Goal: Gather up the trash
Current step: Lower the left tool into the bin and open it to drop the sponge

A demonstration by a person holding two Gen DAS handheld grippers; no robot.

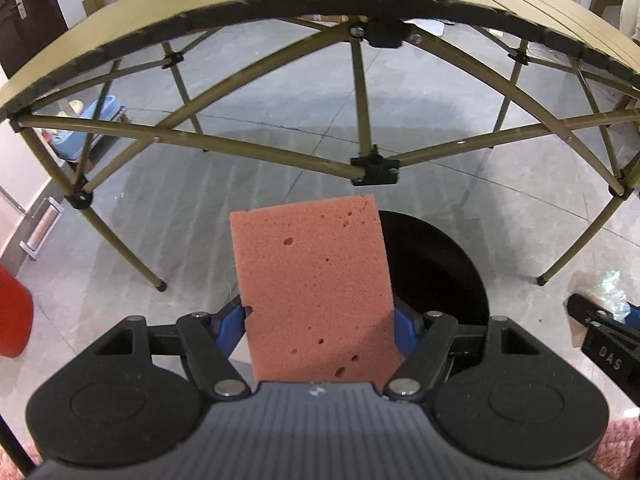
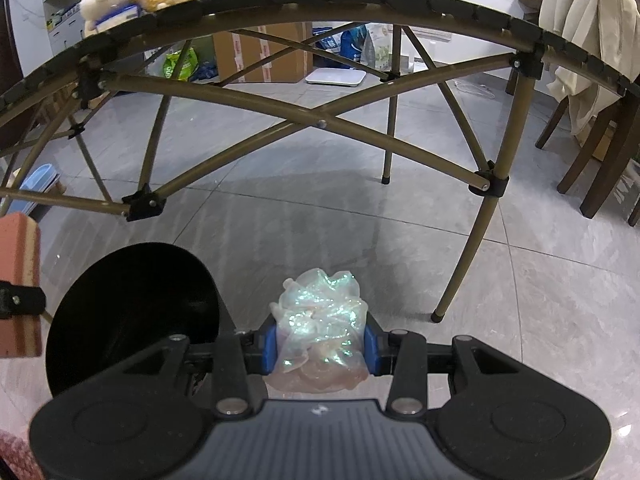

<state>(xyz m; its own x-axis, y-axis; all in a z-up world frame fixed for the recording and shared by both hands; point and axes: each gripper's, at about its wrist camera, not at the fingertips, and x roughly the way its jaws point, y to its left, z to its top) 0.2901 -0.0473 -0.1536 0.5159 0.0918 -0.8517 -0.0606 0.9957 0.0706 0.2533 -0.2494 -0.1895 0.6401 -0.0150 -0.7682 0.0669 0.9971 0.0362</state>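
My left gripper (image 1: 320,330) is shut on a salmon-pink sponge (image 1: 316,284), held upright above the floor just left of the black trash bin (image 1: 436,268). My right gripper (image 2: 320,346) is shut on a crumpled iridescent plastic wrapper (image 2: 320,320), held to the right of the same bin (image 2: 132,312). The sponge also shows at the left edge of the right wrist view (image 2: 20,284). The wrapper and right gripper show at the right edge of the left wrist view (image 1: 604,300).
A folding table with an olive metal frame (image 1: 360,112) stands ahead over the grey tiled floor, its legs (image 2: 472,248) close by. A red object (image 1: 12,316) is at the left. A wooden chair (image 2: 592,152), cardboard boxes (image 2: 264,56) and bags lie beyond.
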